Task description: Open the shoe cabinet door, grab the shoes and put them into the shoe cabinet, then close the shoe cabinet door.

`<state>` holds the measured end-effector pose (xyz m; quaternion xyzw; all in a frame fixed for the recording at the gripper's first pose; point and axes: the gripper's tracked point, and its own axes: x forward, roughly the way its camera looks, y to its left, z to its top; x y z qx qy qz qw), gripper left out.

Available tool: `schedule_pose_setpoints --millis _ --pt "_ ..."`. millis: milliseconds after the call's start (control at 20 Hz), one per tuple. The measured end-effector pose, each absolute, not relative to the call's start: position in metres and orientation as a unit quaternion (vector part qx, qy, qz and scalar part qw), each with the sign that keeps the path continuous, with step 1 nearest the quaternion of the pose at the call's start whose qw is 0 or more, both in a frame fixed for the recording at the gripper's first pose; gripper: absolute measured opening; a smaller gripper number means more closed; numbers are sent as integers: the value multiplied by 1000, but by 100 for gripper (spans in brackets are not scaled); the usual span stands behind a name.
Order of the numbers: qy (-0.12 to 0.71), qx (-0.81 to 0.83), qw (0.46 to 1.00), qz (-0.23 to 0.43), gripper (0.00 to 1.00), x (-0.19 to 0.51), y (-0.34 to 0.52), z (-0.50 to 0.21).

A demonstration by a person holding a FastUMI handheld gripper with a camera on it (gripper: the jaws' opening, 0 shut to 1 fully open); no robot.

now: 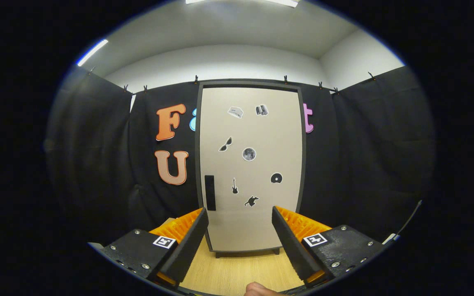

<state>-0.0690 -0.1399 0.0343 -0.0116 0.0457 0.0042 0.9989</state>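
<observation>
Cabinet dead ahead in the gripper view: a tall beige shoe cabinet with a dark frame [250, 164] stands upright on the pale wood-grain bench [241, 273], backed by black cloth. Its flat beige door [257, 123] sits flush in the frame, shut, dotted with small stickers. A slim black vertical handle [210, 192] runs near the door's left edge, just beyond my left finger.

My gripper [240, 236] is spread wide, holding nothing, with the cabinet's lower part showing between the fingers and well apart from them. A bit of the holder's hand [257, 290] peeks in beneath.

I can't spot any shoes from here. So this fits two readings: door shut with the shoes waiting somewhere outside my sight, or door shut again with the shoes already stowed. I can't settle which.

If the door is to be worked, I judge the handle is the place: slide left to centre the fingers on it, keep them level, and close squarely so it doesn't slip.
</observation>
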Motion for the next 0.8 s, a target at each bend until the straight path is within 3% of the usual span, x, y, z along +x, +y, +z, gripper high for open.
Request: schedule_pose_setpoints --millis 800 --pt "15 -9 1000 5 97 -114 -182 59"
